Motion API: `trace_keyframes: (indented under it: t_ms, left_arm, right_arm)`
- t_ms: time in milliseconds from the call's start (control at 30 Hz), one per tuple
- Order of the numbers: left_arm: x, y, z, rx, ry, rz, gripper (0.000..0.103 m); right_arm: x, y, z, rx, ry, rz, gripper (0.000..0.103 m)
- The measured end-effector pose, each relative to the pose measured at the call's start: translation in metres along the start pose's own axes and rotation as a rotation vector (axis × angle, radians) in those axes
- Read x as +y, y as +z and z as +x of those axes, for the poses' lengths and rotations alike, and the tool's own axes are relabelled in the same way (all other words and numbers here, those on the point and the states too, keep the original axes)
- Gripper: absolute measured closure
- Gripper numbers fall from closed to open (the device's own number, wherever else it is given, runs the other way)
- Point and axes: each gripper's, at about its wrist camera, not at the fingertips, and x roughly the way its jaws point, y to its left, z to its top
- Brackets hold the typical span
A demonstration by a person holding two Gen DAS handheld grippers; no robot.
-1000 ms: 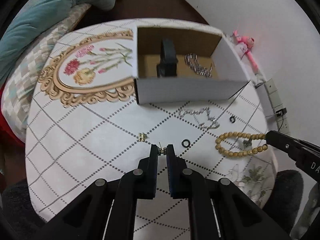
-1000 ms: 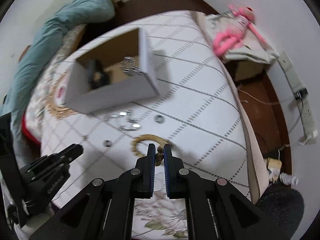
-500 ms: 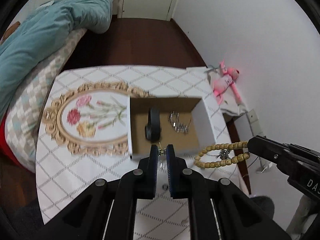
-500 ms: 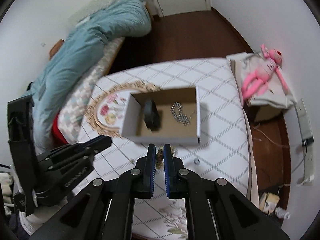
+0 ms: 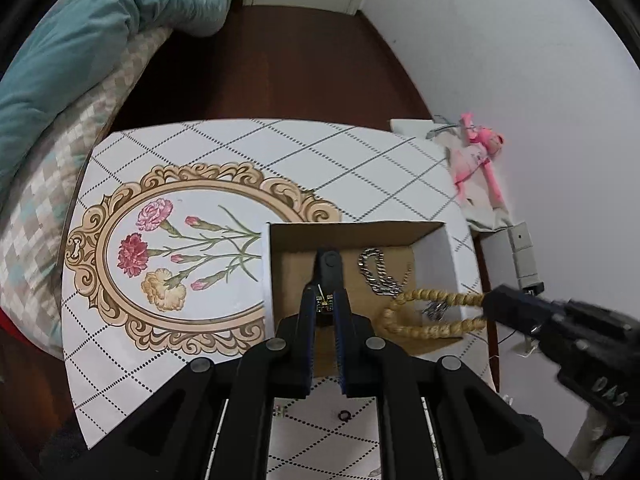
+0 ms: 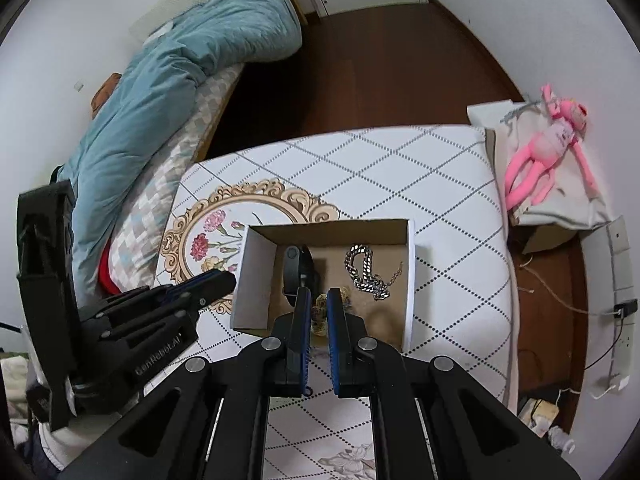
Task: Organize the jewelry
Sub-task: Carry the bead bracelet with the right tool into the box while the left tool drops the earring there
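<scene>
Wooden beads and a small earring, both carried in air over the open box.

Cardboard box (image 5: 434, 258) is the landmark: a second ago both pieces lay on the tabletop (image 5: 360, 160) in front of it; now both are lifted above its interior. Left gripper (image 5: 325, 305) has its fingers nearly closed, pinching a tiny earring (image 5: 323, 303) over the box's near-left part, just in front of the black watch (image 5: 329, 270) inside. Right gripper (image 6: 319, 312) has its fingers pressed onto the bead bracelet (image 5: 424, 314), whose loop hangs over the box's near-right wall, beside the silver chain (image 5: 374, 270) on the box floor. Judgement: pick-up and carry are done; release into the box comes next. A small black ring (image 5: 345, 415) is left on the tabletop in front of the box.
</scene>
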Motion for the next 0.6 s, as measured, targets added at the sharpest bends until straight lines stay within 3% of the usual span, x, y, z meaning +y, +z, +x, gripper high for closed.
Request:
trace_keyframes:
  t_ms: [67,200,333,367,467,500,533,600]
  left_arm:
    - [0.003,0.002,0.006,0.016,0.022,-0.015,0.092]
    - [0.009,0.002,0.010,0.011,0.078,-0.028,0.040]
    - [0.013,-0.003,0.009,-0.017,0.130,-0.016,0.038]
    - [0.014,-0.003,0.010,-0.020,0.139,-0.013,0.037]
    - [0.014,-0.008,0.011,-0.041,0.186,0.004,0.017]
    - [0.014,-0.011,0.011,-0.050,0.203,0.013,0.011]
    - [0.014,-0.013,0.012,-0.060,0.221,0.021,0.008]
    - [0.015,-0.019,0.013,-0.073,0.242,0.028,0.004]
  right_arm:
    - [-0.009,0.000,0.020,0.063,0.009,0.018,0.094]
    - [-0.027,-0.007,0.046,0.132,-0.049,0.041,0.091]
    - [-0.033,-0.018,0.042,0.078,-0.150,0.030,0.052]
    - [-0.033,-0.019,0.040,0.061,-0.178,0.025,0.049]
    - [-0.034,-0.022,0.039,0.029,-0.267,0.014,0.038]
    - [-0.033,-0.023,0.039,0.022,-0.301,0.006,0.029]
    - [-0.032,-0.025,0.041,0.014,-0.338,-0.003,0.018]
    - [-0.032,-0.026,0.043,0.001,-0.385,-0.016,0.008]
